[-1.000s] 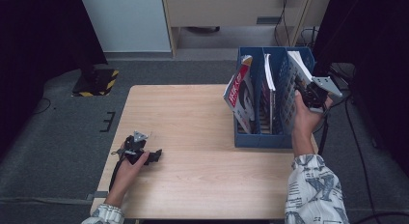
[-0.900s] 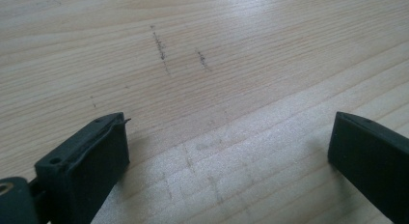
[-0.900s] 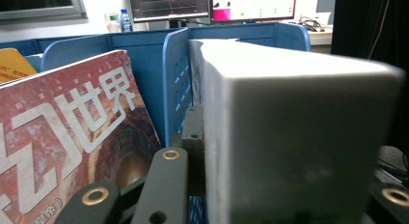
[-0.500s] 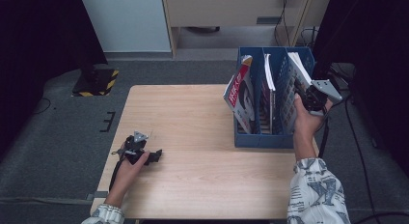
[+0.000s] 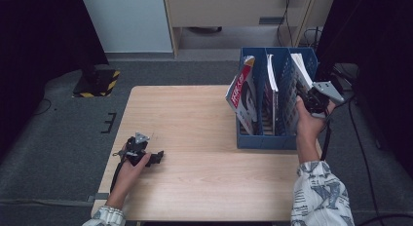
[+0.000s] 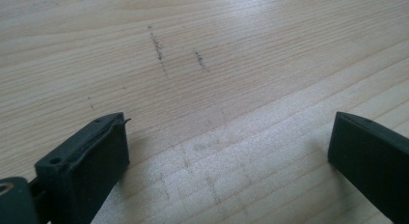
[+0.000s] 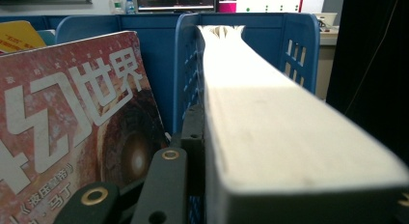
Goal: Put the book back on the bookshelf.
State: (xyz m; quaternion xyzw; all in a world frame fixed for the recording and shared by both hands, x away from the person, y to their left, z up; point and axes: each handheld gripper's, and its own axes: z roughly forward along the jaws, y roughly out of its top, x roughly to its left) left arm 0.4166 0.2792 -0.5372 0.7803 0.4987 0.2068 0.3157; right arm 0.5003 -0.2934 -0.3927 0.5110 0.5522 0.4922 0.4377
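Patterned sleeves, black claws
White sleeves (image 5: 320,197) with grey print; each black claw (image 5: 142,153) bears a grey three-cornered plate (image 5: 329,88).

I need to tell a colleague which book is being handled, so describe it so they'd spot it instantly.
Find the blue plastic file rack at the wooden table's right edge. In its rightmost slot stands the thick pale-paged book, clamped by the right gripper; its neighbours are thin magazines.
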